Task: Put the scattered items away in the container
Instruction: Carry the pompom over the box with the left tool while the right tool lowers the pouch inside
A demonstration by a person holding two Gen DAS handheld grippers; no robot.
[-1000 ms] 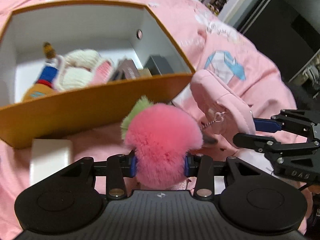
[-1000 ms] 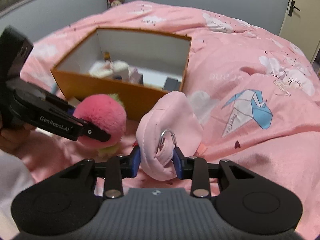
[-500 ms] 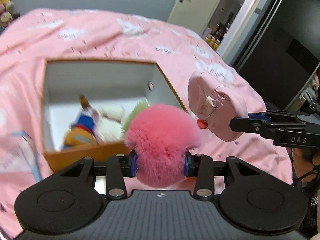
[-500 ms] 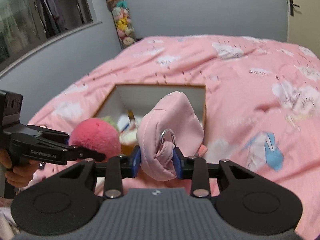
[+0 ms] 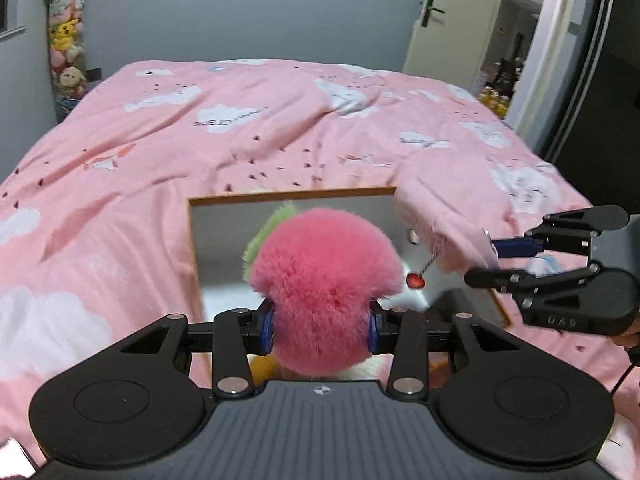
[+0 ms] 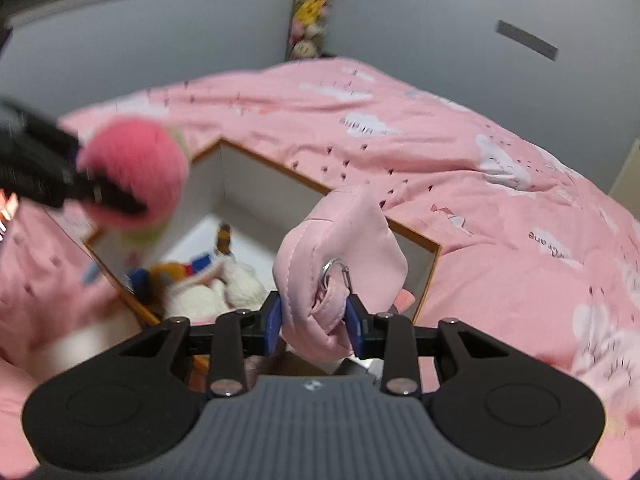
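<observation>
My left gripper [image 5: 320, 326] is shut on a fluffy pink pompom with a green tuft [image 5: 324, 288] and holds it in the air over the open orange box [image 5: 292, 196]. My right gripper [image 6: 314, 326] is shut on a soft pink pouch [image 6: 344, 248] with a metal ring, held above the same box [image 6: 320, 188]. The pouch [image 5: 436, 220] also shows at the right of the left wrist view, with a red heart charm [image 5: 415, 280] dangling. The pompom [image 6: 136, 172] appears blurred at the left of the right wrist view.
The box has white inner walls and holds a white plush and a blue-orange plush toy [image 6: 176, 276]. It sits on a pink cloud-print duvet [image 5: 240, 136]. A column of stuffed toys [image 5: 66, 48] stands by the grey wall; a door [image 5: 444, 20] is at back right.
Both grippers rose from the duvet in front of the box, carrying the pompom and the pouch, to above its opening. The grips are unchanged.
</observation>
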